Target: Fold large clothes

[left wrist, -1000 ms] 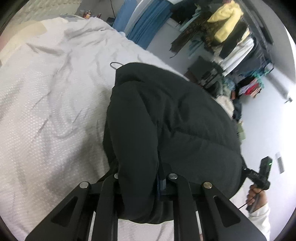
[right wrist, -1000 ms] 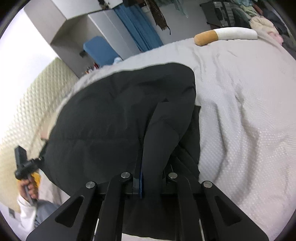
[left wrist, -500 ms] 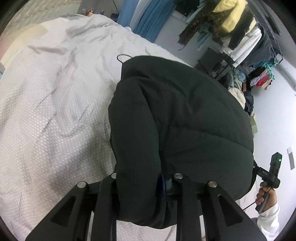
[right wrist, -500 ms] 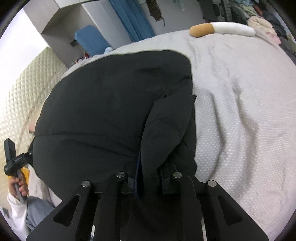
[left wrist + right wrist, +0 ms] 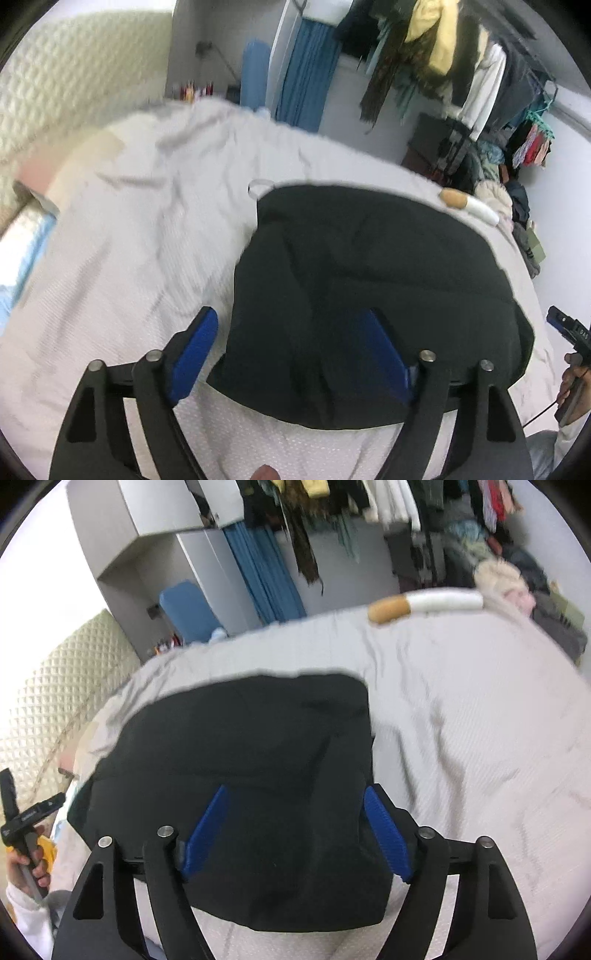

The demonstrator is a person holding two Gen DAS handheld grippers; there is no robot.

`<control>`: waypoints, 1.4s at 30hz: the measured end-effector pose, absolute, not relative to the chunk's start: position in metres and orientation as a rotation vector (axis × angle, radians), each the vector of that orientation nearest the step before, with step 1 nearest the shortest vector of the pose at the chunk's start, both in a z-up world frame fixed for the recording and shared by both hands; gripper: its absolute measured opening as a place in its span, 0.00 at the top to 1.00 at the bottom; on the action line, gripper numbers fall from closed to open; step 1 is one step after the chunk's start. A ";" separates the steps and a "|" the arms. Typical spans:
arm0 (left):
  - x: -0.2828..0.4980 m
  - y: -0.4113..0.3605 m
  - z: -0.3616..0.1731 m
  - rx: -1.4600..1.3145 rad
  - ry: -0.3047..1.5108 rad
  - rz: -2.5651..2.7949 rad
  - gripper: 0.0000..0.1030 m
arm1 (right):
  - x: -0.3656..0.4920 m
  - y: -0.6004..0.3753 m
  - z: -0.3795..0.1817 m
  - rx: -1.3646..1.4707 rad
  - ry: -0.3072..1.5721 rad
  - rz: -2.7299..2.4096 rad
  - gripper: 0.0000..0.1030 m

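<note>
A black puffer jacket [image 5: 369,280] lies folded on the white bed [image 5: 129,240]; it also shows in the right wrist view [image 5: 251,760]. My left gripper [image 5: 291,332] is open, its blue pads [image 5: 194,347] spread over the jacket's left near edge, holding nothing. My right gripper [image 5: 295,816] is open too, blue pads [image 5: 388,834] apart above the jacket's near right edge. The other hand-held gripper shows at the right edge of the left wrist view [image 5: 569,332] and the left edge of the right wrist view [image 5: 26,819].
A cigarette-shaped pillow [image 5: 424,603] lies at the bed's far side. A padded headboard [image 5: 48,686], a clothes rack [image 5: 461,66] with hanging garments, blue curtains [image 5: 262,576] and piles of clothes [image 5: 517,583] stand beyond the bed.
Both grippers opened and let go of the jacket's folded edge, which now lies flat on the bed. Both have pulled back and tilted up.
</note>
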State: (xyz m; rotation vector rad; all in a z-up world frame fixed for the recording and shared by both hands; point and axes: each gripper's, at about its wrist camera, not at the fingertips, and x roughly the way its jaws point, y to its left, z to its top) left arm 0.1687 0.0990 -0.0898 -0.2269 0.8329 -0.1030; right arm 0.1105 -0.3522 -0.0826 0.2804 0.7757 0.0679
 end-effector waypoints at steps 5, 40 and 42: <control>0.138 0.089 -0.028 -0.181 0.695 -0.094 0.08 | 0.094 -0.341 -0.026 0.226 0.638 0.061 0.12; -0.090 -0.042 0.093 -0.036 0.399 -0.150 0.00 | -0.068 -0.219 0.033 0.137 0.340 0.158 0.00; -0.094 -0.039 0.082 -0.055 0.412 -0.135 0.00 | -0.072 -0.218 0.025 0.130 0.355 0.145 0.00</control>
